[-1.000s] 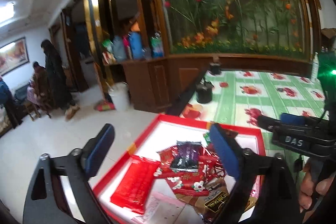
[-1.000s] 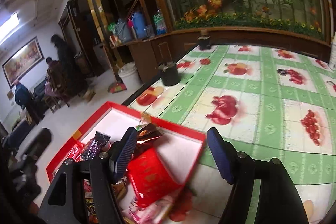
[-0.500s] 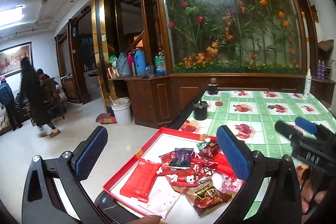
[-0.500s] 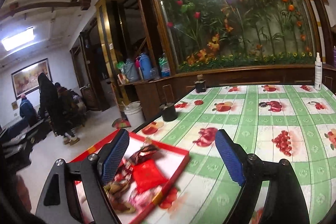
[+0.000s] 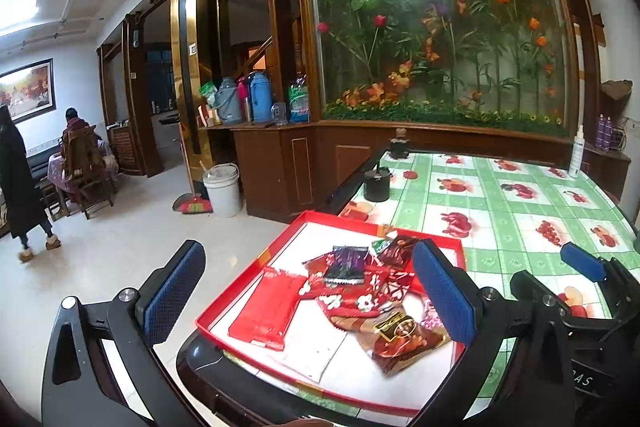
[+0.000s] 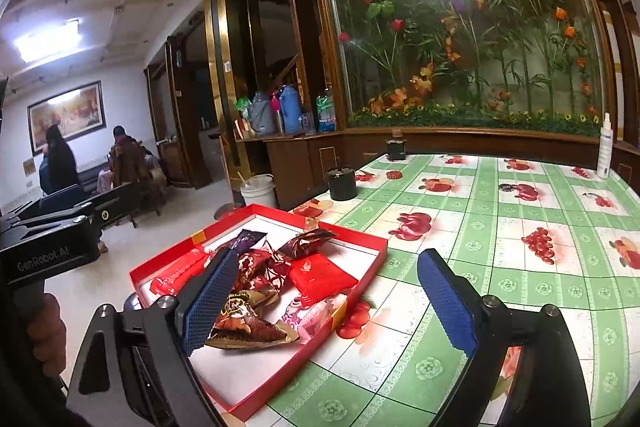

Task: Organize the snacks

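Two grippers hang over the near corner of our table [image 6: 520,235] with its green check cloth, and neither one holds anything. Our left gripper [image 5: 308,291] has its blue pads spread wide above the red tray [image 5: 248,291], which sits at the table's near left corner. Our right gripper [image 6: 324,303] has just been opening its jaws and now stands wide too, nothing between them, its left pad over the tray and its right pad over bare cloth. Inside the tray we see the snacks heaped together: a flat red packet [image 5: 268,307] lying toward the left rim, a dark purple packet [image 5: 348,263] on top of the pile, a brown foil packet [image 6: 248,323] nearest us, and a red pouch [image 6: 320,277] beside the right rim. A black cup [image 6: 342,183] stands on the cloth beyond the tray.
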The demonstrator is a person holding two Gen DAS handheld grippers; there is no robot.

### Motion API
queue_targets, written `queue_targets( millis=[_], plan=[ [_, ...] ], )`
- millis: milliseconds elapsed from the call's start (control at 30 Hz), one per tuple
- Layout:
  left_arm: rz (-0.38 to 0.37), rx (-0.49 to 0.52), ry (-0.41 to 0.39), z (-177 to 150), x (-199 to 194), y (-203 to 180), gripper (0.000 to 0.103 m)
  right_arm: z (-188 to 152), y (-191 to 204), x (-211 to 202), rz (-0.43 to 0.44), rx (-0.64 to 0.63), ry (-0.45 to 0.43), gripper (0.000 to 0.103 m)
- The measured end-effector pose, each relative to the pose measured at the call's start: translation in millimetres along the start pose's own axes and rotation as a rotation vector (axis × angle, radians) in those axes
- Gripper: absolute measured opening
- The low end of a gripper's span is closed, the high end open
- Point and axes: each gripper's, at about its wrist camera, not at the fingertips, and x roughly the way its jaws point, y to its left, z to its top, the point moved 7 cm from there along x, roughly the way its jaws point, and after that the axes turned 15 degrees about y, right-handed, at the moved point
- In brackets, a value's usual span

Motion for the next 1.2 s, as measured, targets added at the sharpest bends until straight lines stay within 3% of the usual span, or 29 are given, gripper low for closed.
queue_targets(
  millis=[433, 1200],
  plan=[
    [0.027, -0.011, 0.059, -12.2, 11.0, 5.4, 0.103, -5.0, -13.7, 11.2, -0.034, 0.037, 0.023, 0.092],
    [0.04, -0.004, 0.098, -16.1, 20.0, 6.6, 0.103, -3.8, -11.4, 15.1, -0.032, 0.02, 0.024, 0.092]
  ],
)
